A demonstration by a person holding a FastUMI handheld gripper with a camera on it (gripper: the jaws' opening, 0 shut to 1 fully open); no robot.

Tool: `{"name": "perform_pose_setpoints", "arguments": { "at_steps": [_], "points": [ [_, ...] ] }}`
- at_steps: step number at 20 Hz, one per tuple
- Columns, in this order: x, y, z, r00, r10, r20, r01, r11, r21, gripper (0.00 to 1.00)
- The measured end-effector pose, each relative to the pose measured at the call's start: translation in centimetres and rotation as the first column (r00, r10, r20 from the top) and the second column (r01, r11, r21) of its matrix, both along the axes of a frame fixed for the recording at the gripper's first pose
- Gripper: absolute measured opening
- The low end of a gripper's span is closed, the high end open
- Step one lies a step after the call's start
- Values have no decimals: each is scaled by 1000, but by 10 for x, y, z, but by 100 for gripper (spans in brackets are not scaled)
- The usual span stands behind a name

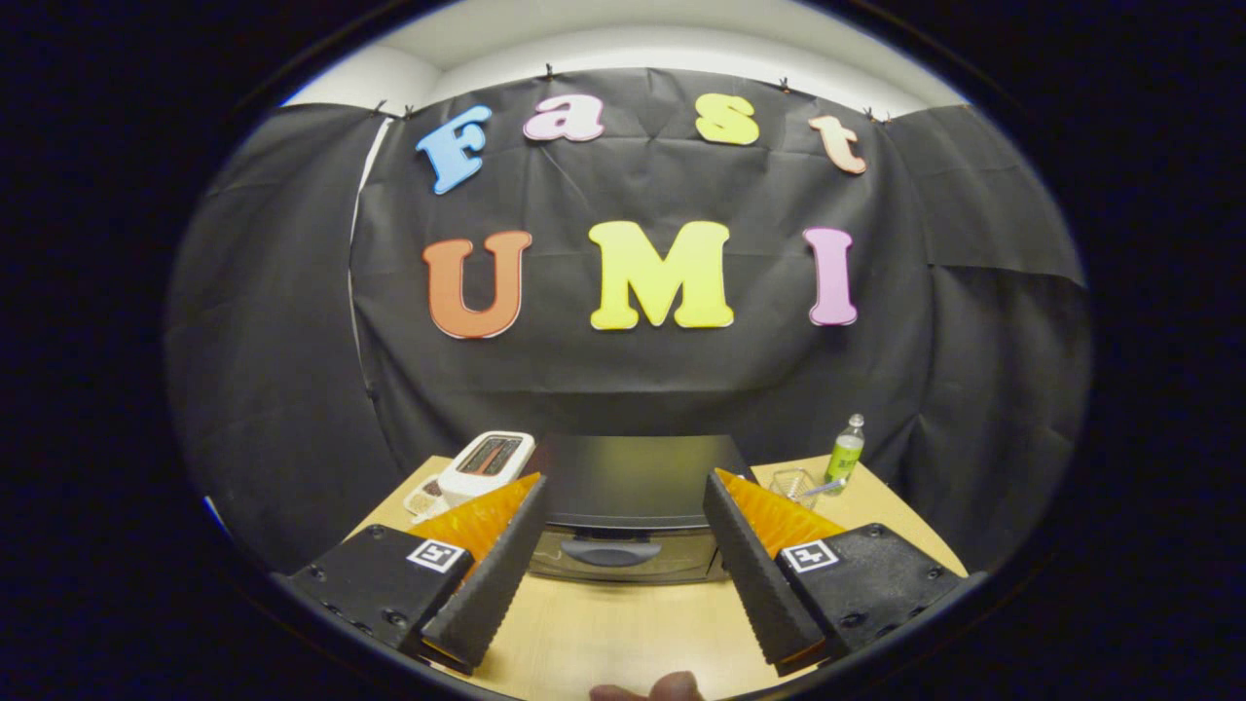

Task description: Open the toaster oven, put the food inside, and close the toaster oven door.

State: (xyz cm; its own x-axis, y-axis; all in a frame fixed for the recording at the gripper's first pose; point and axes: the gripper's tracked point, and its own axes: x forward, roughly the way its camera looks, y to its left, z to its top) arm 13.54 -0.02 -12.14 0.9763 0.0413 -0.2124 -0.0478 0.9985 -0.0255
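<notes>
Toaster oven (633, 506) sits on the bench (623, 633) just ahead of the tool (623, 482), whose fingers stand wide apart on nothing. Dark, boxy, door shut, it looks rigid and heavy; the curved handle (610, 552) on the door front seems the place to hook.

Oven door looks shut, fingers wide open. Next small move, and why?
Probably ease the gripper forward and down toward the door handle of the toaster oven. The door looks closed, the handle sits just ahead between the open fingers, and they hold nothing, hovering over the wooden table. The door has to open before any food goes in.
</notes>
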Motion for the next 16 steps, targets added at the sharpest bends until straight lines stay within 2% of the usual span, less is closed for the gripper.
{"name": "perform_pose_setpoints", "arguments": {
  "at_steps": [7,16],
  "points": [
    [67,7,-83,994,19,-109,-22,999,-24,100],
    [106,7,-154,974,-18,-225,18,1000,-1,100]
  ]
}}
